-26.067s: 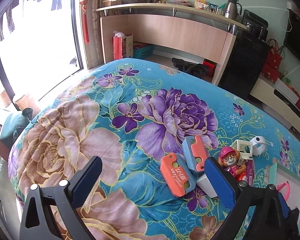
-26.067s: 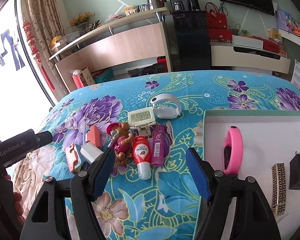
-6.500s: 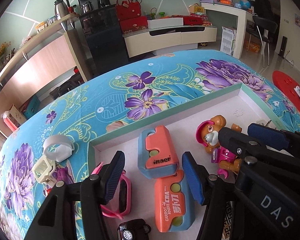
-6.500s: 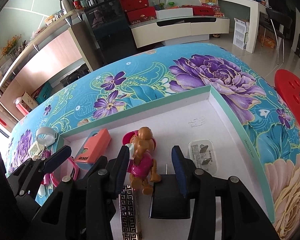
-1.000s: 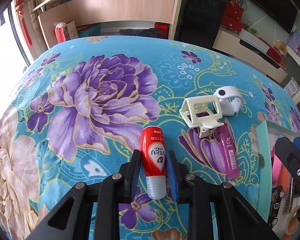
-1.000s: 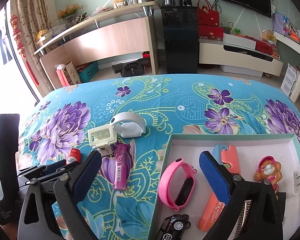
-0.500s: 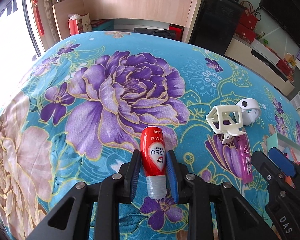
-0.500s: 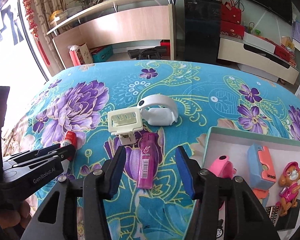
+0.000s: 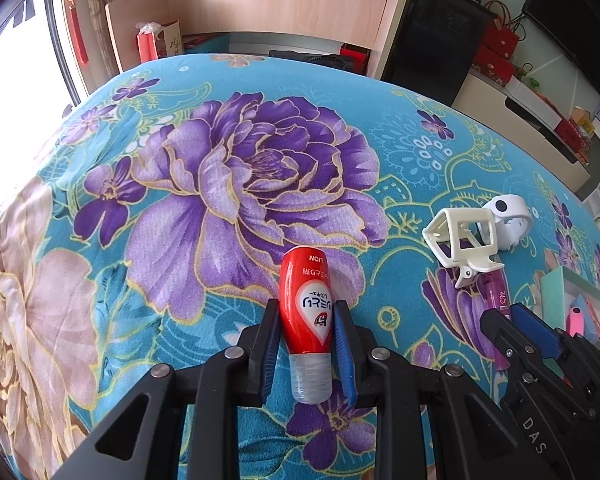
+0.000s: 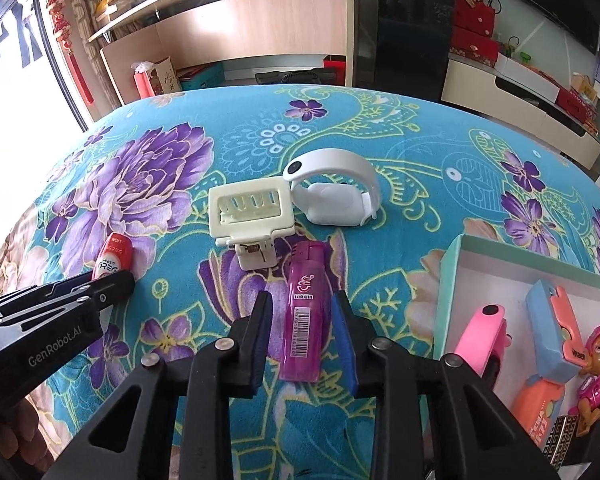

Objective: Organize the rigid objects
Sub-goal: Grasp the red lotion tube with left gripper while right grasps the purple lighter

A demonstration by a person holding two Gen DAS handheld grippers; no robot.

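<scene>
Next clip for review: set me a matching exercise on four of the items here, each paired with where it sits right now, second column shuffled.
Items:
1. red bottle
2. purple lighter
3. white wristband
4. pink band

Places:
A. inside the white tray
B. between the fingers of the closing right gripper
C. clamped in the left gripper
D. lying free on the floral cloth, beside the cream clip

Pairs: 1-C, 2-B, 3-D, 4-A
</scene>
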